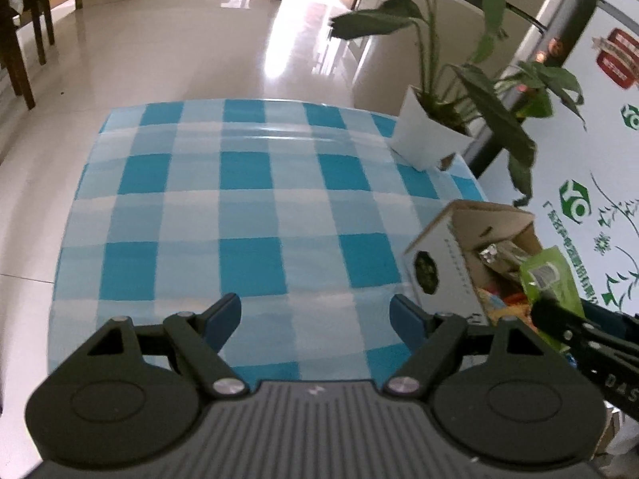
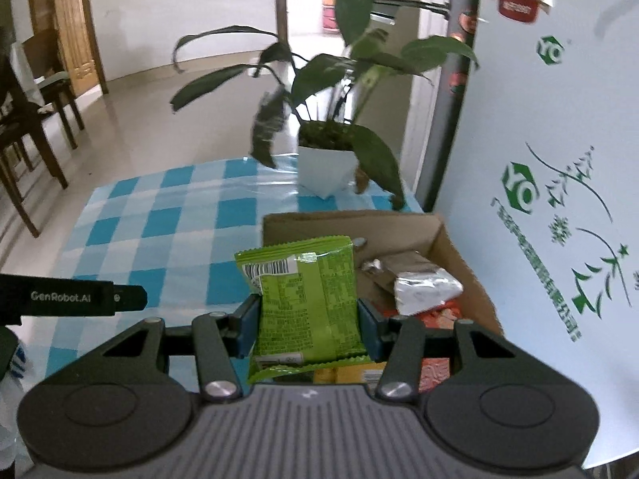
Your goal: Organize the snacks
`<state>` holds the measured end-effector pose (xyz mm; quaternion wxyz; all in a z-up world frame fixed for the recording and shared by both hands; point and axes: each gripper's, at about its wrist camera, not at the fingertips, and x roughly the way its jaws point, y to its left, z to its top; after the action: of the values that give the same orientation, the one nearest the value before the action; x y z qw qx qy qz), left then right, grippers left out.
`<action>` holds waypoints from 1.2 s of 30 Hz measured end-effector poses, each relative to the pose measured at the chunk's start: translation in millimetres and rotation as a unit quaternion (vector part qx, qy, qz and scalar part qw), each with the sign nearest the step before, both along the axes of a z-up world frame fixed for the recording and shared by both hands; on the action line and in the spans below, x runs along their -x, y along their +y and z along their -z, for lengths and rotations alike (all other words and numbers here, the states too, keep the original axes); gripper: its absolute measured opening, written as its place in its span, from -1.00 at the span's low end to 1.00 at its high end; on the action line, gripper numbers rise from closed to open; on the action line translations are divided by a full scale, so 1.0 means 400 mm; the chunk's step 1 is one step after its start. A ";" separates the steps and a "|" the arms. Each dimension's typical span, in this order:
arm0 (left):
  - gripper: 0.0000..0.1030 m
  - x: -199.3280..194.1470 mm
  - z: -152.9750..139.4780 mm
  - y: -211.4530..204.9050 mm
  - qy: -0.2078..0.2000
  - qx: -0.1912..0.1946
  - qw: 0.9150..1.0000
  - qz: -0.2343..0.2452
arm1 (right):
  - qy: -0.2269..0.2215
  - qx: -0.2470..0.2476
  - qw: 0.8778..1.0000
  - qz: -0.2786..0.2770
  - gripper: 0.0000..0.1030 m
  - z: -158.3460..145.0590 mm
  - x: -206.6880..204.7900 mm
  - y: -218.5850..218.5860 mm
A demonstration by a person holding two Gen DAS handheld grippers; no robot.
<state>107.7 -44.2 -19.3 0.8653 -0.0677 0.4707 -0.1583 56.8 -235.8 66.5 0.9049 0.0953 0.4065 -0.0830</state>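
Note:
My right gripper (image 2: 307,321) is shut on a green snack packet (image 2: 307,299) and holds it upright above the near edge of an open cardboard box (image 2: 451,247). The box holds several snacks, among them a silver foil packet (image 2: 427,287) and red and yellow packets. In the left wrist view the box (image 1: 439,263) stands at the right, with the green packet (image 1: 553,275) and the right gripper over it. My left gripper (image 1: 317,315) is open and empty above the blue checked tablecloth (image 1: 239,207), left of the box.
A potted plant in a white pot (image 2: 327,167) stands at the table's far right corner behind the box; it also shows in the left wrist view (image 1: 427,135). A white printed panel (image 2: 559,199) lies right of the table. Wooden chairs (image 2: 24,127) stand on the floor at left.

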 end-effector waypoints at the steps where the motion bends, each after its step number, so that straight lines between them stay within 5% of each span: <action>1: 0.58 0.003 -0.002 -0.009 0.000 0.000 1.000 0.003 | 0.004 0.000 1.000 0.006 0.09 0.003 0.002 -0.006; 10: 0.58 0.028 -0.019 -0.084 -0.007 0.004 1.000 0.029 | 0.024 0.003 0.998 0.064 0.22 0.013 0.023 -0.064; 12: 0.58 0.036 -0.022 -0.099 -0.008 0.004 0.999 0.035 | 0.019 0.002 0.998 0.067 0.61 0.008 0.031 -0.072; 14: 0.58 0.043 -0.025 -0.112 -0.008 0.001 0.999 0.040 | 0.018 0.007 0.997 0.070 0.76 0.004 0.037 -0.075; 36: 0.65 0.105 -0.053 -0.167 -0.035 -0.055 0.997 0.048 | 0.054 0.014 0.990 0.128 0.94 -0.010 0.140 -0.100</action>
<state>65.6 -110.9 2.1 0.8751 0.0084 0.4507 -0.1758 0.7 -275.8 70.3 0.8645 0.1292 0.4384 -0.2090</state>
